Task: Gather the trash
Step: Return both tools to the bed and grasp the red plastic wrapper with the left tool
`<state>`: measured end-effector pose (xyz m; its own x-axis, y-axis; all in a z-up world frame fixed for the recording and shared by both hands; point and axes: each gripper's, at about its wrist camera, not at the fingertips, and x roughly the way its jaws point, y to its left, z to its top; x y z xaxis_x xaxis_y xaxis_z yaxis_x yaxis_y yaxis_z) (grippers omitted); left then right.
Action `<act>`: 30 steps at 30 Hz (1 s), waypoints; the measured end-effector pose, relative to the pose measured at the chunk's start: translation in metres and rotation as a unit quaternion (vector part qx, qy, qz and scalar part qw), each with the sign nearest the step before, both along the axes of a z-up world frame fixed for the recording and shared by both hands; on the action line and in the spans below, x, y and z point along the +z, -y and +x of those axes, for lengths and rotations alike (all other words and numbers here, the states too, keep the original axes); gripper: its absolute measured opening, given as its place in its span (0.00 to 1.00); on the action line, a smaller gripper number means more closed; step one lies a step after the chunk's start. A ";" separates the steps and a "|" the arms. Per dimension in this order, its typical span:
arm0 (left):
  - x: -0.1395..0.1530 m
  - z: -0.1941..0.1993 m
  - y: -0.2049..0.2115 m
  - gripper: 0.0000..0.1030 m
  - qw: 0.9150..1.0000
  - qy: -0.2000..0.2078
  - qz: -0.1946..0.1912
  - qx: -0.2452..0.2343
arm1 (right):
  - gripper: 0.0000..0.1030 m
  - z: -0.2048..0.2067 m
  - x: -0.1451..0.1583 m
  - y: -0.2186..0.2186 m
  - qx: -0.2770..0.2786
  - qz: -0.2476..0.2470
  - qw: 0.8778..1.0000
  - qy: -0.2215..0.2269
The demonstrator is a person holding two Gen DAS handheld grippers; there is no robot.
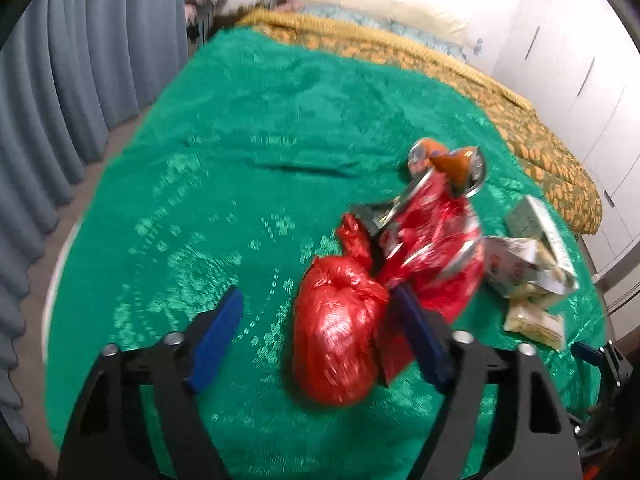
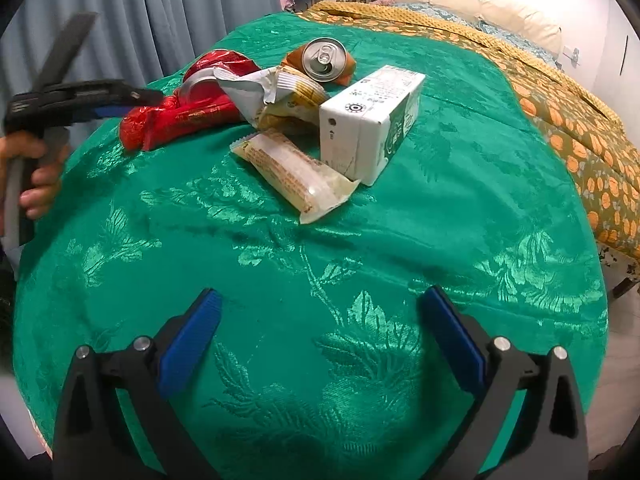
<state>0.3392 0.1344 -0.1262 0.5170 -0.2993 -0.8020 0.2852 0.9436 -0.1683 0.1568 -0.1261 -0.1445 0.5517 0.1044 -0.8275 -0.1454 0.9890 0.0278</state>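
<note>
left wrist view: we see the left tongs (image 1: 320, 344) over a green bedspread (image 1: 240, 128), their blue pads apart, with a knotted red plastic bag (image 1: 340, 320) lying between them. the right-hand pad looks to be at or just beside the bag; the other pad stands clear of it, so we read no grip yet. no earlier figure is given, so motion goes unstated. behind the bag lie a red foil wrapper (image 1: 432, 240), a crushed orange can (image 1: 444, 164) and torn paper packets (image 1: 528, 276), all blurred.

right wrist view: the right tongs (image 2: 320, 340) hover above bare bedspread with pads wide apart and nothing between them. the trash sits in one heap further up the bed: a white and green carton (image 2: 372, 128), a pale snack packet (image 2: 296, 172) just in front of it, a torn packet (image 2: 280, 92), the can behind. a hand (image 2: 36, 172) holds the left tool at the edge.

we judge the step to be the first pick, on the red bag. the next move calls for closing squarely on the soft, slippery bag.
</note>
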 end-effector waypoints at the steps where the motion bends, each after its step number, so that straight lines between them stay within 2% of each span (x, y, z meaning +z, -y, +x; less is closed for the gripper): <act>1: -0.004 0.003 -0.001 0.63 1.000 -0.005 -0.006 -0.003 | 0.95 0.000 0.000 0.000 0.000 0.000 1.000 0.000; 3: -0.007 0.003 -0.001 0.37 1.000 -0.013 -0.025 -0.014 | 0.95 -0.001 0.000 0.000 0.000 0.001 1.000 0.000; 6: -0.004 -0.008 -0.002 0.36 1.000 0.000 -0.014 -0.005 | 0.95 0.000 0.000 0.000 0.000 0.001 1.000 0.000; 8: 0.004 -0.019 -0.010 0.36 1.000 0.003 -0.020 0.010 | 0.95 0.000 0.000 0.000 0.000 0.002 1.000 0.000; 12: 0.021 -0.068 -0.017 0.37 0.999 0.010 -0.025 0.022 | 0.95 -0.001 0.000 -0.001 -0.001 0.001 1.000 0.000; 17: 0.008 -0.129 0.004 0.38 1.000 0.003 -0.026 0.016 | 0.95 0.000 0.000 0.000 -0.001 0.001 1.000 0.000; 19: 0.004 -0.141 0.013 0.43 1.000 0.013 -0.021 0.020 | 0.95 0.001 -0.001 0.000 -0.001 0.001 1.000 0.000; 21: -0.001 -0.144 0.020 0.68 0.999 0.020 -0.017 0.022 | 0.95 0.001 -0.001 0.000 -0.001 0.001 1.000 0.000; 24: -0.008 -0.142 0.028 0.80 0.999 0.026 0.000 0.026 | 0.95 0.000 -0.001 0.000 -0.002 0.001 1.000 0.000; 27: -0.015 -0.140 0.033 0.86 0.999 0.024 0.033 0.023 | 0.95 0.000 -0.001 0.000 -0.002 0.001 1.000 0.000; 30: -0.017 -0.141 0.035 0.90 0.999 0.021 0.043 0.016 | 0.95 0.000 -0.001 0.001 -0.003 0.004 1.000 -0.001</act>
<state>0.1982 0.0998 -0.1436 0.5590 -0.2132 -0.8013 0.2601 0.9627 -0.0747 0.1568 -0.1270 -0.1452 0.5509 0.1087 -0.8275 -0.1399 0.9895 0.0369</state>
